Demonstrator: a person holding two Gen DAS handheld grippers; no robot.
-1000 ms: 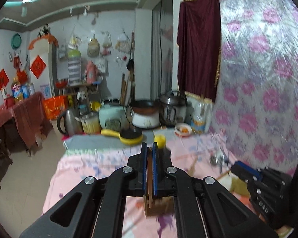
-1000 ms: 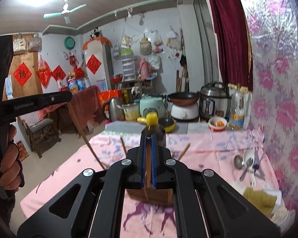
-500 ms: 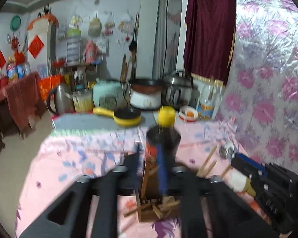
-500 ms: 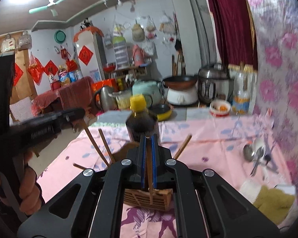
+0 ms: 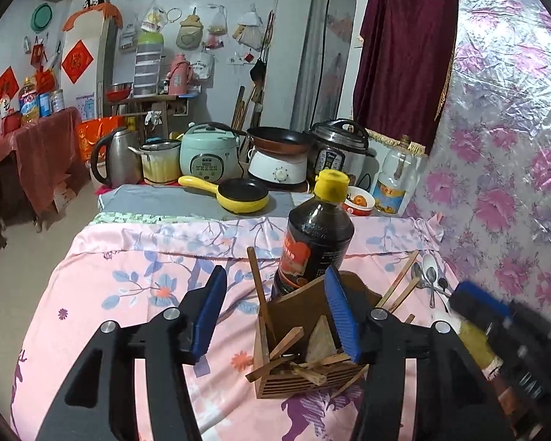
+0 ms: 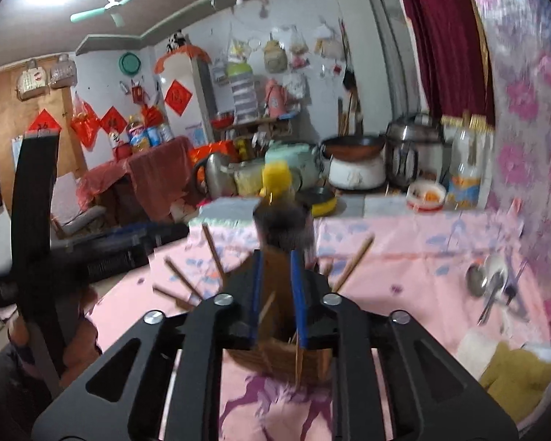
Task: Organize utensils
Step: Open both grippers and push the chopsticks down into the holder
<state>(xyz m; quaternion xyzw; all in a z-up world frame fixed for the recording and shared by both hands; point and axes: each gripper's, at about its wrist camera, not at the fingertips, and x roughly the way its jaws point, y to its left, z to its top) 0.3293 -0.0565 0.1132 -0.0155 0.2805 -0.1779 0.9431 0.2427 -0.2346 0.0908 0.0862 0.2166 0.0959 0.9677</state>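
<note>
A wooden utensil holder (image 5: 305,367) stands on the pink floral tablecloth (image 5: 128,275) with several chopsticks (image 5: 258,283) leaning in it. My left gripper (image 5: 273,312) hangs just over the holder, and its jaws are opening wide with nothing pressed between the blue pads (image 5: 205,312). My right gripper (image 6: 277,286) is over the same holder (image 6: 275,356). Its jaws are opening a narrow gap, and a loose chopstick (image 6: 267,307) slants down between them into the holder, untouched by the pads. More chopsticks (image 6: 213,250) fan out of the holder. Metal spoons (image 5: 429,275) lie at the right.
A dark sauce bottle with a yellow cap (image 5: 316,242) stands right behind the holder. A yellow-green cloth (image 6: 514,375) lies at the near right. Cookers, a kettle (image 5: 117,161) and a yellow pan (image 5: 238,194) crowd the table's far end. The floral wall (image 5: 496,147) runs along the right.
Both grippers have sunk toward the holder and opened, the left one wide, the right one slightly. The chopsticks they were shut on have dropped into the holder.
</note>
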